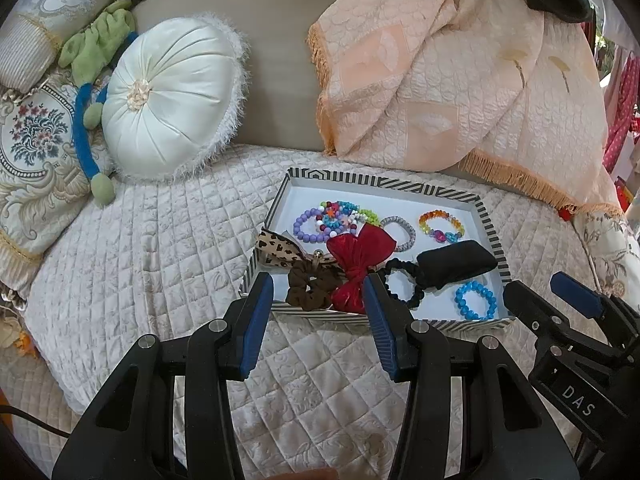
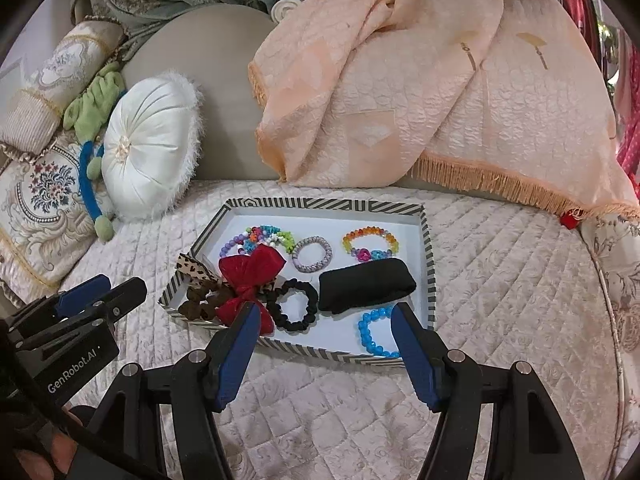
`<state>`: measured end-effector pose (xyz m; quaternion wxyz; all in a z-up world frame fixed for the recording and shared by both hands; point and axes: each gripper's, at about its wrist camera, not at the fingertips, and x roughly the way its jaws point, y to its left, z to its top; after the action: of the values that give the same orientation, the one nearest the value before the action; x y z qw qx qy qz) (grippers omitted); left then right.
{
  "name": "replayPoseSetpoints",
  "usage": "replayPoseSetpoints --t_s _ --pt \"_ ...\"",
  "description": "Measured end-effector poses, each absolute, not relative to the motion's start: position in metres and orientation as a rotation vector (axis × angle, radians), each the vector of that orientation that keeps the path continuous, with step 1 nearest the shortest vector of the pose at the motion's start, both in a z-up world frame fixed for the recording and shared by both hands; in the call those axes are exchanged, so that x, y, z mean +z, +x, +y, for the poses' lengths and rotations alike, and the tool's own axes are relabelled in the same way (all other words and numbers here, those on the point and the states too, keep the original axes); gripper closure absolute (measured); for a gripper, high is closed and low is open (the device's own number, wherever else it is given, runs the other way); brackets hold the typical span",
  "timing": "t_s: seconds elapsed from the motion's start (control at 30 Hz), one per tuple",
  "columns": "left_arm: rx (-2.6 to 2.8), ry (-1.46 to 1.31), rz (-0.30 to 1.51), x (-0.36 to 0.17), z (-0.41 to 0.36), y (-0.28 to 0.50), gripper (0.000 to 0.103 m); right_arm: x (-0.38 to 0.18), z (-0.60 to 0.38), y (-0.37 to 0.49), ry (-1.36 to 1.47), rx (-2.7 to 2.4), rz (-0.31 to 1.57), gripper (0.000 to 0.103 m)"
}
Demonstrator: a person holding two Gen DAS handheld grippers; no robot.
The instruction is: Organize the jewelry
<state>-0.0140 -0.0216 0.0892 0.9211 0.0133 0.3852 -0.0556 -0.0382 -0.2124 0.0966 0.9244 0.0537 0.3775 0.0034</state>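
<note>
Both wrist views, near to far. Nearest, the left gripper (image 1: 318, 300) and the right gripper (image 2: 322, 326) hang over the quilted bed (image 2: 500, 280), each with its blue fingers (image 1: 256, 320) spread wide and nothing between them. Both stand just short of the near wall of the striped tray (image 2: 430, 248).

All the pieces lie inside that tray. Toward 7 o'clock, a brown scrunchie (image 1: 310, 286), a red bow (image 1: 356, 262) and a leopard-print bow (image 1: 276, 250) overlap, the leopard-print bow hanging over the tray's rim. A black scrunchie (image 2: 294, 306) sits near the middle with a blue bead bracelet (image 2: 374, 334) at 5 o'clock. Farther in, a folded black cloth (image 2: 366, 284) lies across the right half. At the far wall, a tangle of mixed bead bracelets (image 1: 332, 220) lies at 11 o'clock, a grey coil band (image 2: 312, 254) at 12 and an orange-and-yellow bead bracelet (image 2: 370, 242) at 1.

The scene fits either a sort still in progress or a gathering just finished, since everything is in the tray yet the left cluster is heaped.

If a piece is taken, a good grasp likely comes straight down, closes on one strand or fold only, and lifts slowly, because overlapping fabric and bead loops may drag their neighbours. Past the tray are a white round cushion (image 1: 172, 100) and a peach fringed throw (image 2: 400, 100).
</note>
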Motion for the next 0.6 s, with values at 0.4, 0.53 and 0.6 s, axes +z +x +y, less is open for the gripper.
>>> replayPoseSetpoints --t_s 0.4,0.53,0.6 --pt "-0.111 0.029 0.793 0.0878 -0.0213 -0.0149 0.057 0.0936 -0.2042 -0.0383 0.1 0.036 0.794 0.037" --pt "-0.11 0.029 0.797 0.0852 -0.0186 -0.016 0.057 0.0937 -0.2043 -0.0381 0.1 0.036 0.795 0.037" --pt "-0.112 0.029 0.797 0.0852 -0.0192 -0.0154 0.057 0.0936 -0.2041 -0.0381 0.1 0.037 0.796 0.037"
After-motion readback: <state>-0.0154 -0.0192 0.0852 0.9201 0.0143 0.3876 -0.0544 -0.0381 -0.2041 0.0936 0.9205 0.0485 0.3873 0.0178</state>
